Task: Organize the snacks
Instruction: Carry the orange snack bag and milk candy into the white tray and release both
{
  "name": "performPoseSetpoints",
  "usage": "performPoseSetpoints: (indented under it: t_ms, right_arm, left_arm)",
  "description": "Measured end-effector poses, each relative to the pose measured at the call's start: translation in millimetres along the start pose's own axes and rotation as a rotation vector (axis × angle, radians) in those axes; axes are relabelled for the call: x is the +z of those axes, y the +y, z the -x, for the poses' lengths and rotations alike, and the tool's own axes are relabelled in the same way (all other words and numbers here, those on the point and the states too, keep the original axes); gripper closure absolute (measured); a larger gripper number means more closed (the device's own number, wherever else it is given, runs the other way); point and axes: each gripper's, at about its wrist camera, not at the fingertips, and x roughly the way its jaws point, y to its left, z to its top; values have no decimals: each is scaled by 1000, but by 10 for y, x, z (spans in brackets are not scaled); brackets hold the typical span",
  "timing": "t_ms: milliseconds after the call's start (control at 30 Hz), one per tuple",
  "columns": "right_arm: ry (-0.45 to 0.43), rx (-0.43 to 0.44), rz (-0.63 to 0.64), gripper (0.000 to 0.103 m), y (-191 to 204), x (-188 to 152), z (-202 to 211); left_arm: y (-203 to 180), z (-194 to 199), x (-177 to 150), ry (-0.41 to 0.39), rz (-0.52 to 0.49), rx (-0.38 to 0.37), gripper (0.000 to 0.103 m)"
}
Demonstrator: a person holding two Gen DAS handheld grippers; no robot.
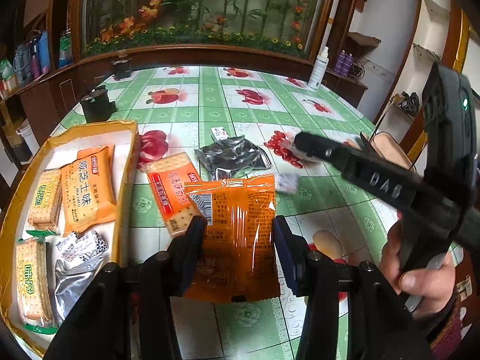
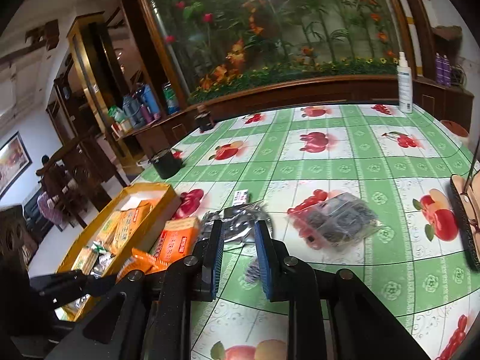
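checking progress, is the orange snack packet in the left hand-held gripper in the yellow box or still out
Out. The orange snack packet is pinched by the left hand-held gripper above the tablecloth, right of the yellow box.

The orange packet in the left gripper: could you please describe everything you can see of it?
The orange packet is a flat, glossy plastic pouch with crimped ends, its back facing up: barcode, small dark print and a centre seam. The left gripper is shut on its two long edges, holding it above the tablecloth, right of the yellow box. Its far end overlaps a cracker pack in view.
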Motion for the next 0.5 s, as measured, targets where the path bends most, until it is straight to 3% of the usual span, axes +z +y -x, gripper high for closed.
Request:
performPoseSetpoints:
  t_ms: [267, 500]
  right_arm:
    - [-7, -23, -33, 80, 12, -63, 20]
    - [-39, -6, -186, 80, -315, -79, 153]
  left_arm:
    - [63, 110, -58, -10, 9, -26, 57]
    - [232, 156, -137, 16, 40, -36, 57]
